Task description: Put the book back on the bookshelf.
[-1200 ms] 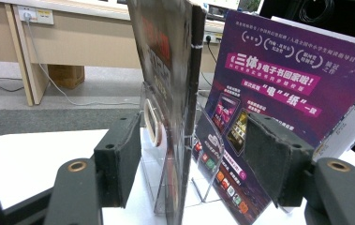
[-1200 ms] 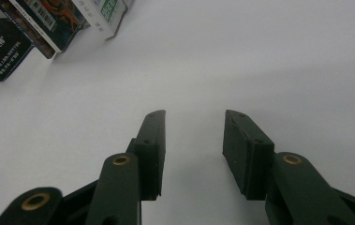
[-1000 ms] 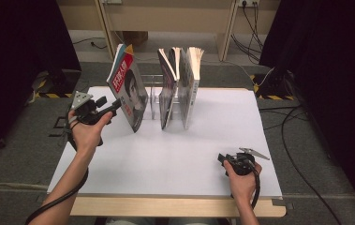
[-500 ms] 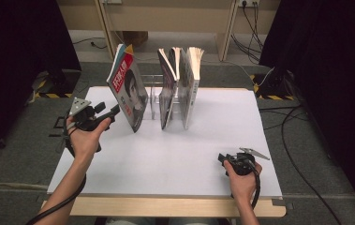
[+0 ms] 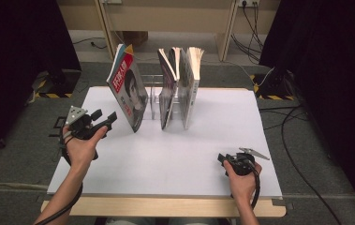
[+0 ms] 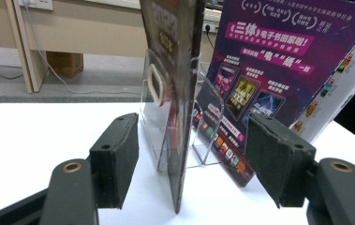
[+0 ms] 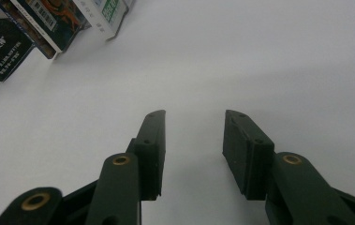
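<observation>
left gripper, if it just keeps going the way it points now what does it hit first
Most likely the red-covered magazine leaning at the left end of the clear rack. The left gripper has open jaws aimed at the magazine's near edge, which stands between them in its own view; depth is hard to judge.

A: What location type do we record here?

B: A recording lab or studio. We note black curtains (image 5: pixel 20 61) on both sides, a white worktop (image 5: pixel 222 126) standing on grey carpet (image 5: pixel 20 136), and hazard tape (image 5: pixel 48 95) marking the floor.

A: Supporting evidence?

B: Cables (image 5: pixel 297 136) run across the carpet to wall sockets (image 5: pixel 249 3), and pale wooden furniture (image 5: pixel 166 11) lines the back wall.
</observation>
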### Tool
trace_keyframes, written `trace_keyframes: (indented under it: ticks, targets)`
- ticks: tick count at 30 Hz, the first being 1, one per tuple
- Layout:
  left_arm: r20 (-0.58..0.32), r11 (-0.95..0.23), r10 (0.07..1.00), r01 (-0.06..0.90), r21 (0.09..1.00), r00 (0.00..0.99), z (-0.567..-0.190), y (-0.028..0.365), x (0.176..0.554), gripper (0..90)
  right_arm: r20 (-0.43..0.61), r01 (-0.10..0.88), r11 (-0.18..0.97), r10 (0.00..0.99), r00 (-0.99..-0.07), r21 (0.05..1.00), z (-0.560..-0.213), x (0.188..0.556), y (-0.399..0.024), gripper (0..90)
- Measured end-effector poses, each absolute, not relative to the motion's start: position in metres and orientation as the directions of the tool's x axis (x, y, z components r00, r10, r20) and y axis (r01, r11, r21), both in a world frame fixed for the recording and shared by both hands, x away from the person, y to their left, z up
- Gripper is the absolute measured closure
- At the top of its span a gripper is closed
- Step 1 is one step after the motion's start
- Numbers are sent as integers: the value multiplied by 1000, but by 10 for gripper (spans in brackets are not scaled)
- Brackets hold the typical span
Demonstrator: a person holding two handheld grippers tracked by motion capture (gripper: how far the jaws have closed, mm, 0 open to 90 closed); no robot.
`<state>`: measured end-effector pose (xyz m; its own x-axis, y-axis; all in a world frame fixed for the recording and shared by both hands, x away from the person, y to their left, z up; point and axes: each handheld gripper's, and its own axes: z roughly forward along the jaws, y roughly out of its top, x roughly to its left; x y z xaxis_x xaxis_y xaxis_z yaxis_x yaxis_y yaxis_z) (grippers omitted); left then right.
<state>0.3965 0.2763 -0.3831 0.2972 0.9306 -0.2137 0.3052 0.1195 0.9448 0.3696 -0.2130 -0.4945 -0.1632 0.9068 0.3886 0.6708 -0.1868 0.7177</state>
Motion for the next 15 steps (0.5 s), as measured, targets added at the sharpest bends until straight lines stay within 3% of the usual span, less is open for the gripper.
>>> trace_keyframes:
  ticks: [15]
  targets:
    - [-230,135,936,330,934,267,-403,297,381,350,382,669,-181,909,-166,721,-494,369,-212,601]
